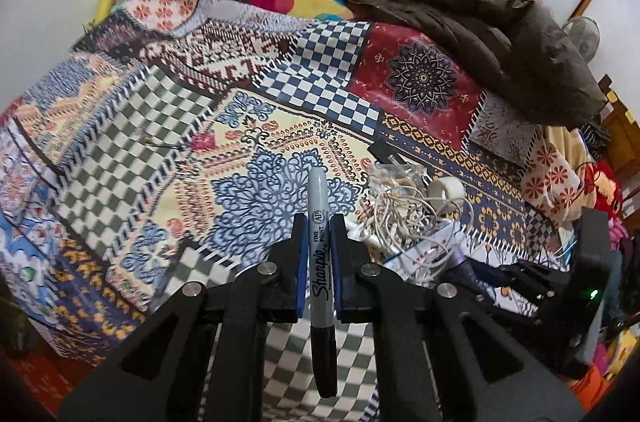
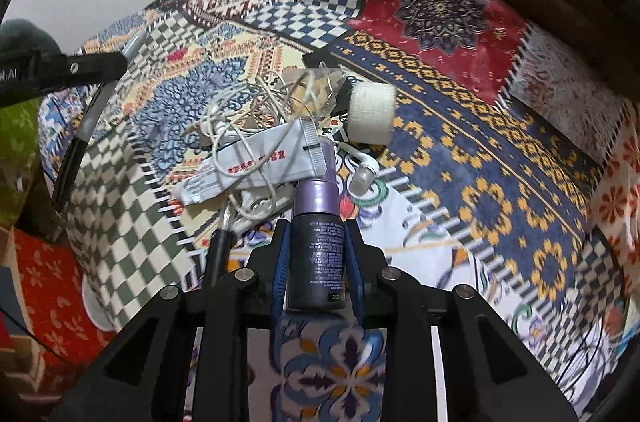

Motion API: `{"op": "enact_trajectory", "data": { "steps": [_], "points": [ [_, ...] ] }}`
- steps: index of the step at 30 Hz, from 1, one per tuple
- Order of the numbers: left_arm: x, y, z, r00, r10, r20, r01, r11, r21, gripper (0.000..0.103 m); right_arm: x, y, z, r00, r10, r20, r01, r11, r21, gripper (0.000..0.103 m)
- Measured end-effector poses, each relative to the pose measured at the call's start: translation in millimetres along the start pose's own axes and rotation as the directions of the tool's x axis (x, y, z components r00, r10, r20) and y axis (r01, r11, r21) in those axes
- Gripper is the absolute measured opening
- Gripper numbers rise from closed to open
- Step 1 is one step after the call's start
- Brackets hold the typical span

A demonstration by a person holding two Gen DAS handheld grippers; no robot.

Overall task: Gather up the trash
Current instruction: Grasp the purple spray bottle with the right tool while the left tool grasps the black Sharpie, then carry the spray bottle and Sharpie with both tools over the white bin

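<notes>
Marker (image 1: 321, 254) pinched in left tool (image 1: 319, 222); bottle (image 2: 318, 246) in right tool (image 2: 316, 228).

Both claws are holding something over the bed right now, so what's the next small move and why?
Probably carry both away to wherever the trash goes, which isn't in view. The left claw is shut on the Sharpie marker and the right claw on the purple bottle, so neither can take the tube, tangled cord or tape roll.

Bedspread (image 1: 168, 126): multicoloured patchwork, checks and florals. Marker (image 1: 320, 242): grey, black cap. Bottle (image 2: 318, 246): black, purple cap.
</notes>
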State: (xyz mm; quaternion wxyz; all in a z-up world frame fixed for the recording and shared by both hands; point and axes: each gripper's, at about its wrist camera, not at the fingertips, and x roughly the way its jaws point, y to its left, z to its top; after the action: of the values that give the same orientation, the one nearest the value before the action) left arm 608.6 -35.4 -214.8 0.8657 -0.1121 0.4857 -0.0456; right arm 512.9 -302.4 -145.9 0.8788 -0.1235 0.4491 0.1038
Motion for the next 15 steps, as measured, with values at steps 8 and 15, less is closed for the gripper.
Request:
{"op": "enact_trajectory", "data": {
  "steps": [8,15],
  "points": [
    [-51,-2,-16,0.998,0.023,0.053,-0.025,0.999,0.044,0.009,-55,7,-5,0.998,-0.033,0.061,0.030,0.999,0.035,0.024],
    [-115,9,-32,0.993,0.025,0.113,-0.030,0.999,0.043,0.009,-111,36,2,0.990,-0.037,0.139,0.035,0.999,0.022,0.024]
  ]
}}
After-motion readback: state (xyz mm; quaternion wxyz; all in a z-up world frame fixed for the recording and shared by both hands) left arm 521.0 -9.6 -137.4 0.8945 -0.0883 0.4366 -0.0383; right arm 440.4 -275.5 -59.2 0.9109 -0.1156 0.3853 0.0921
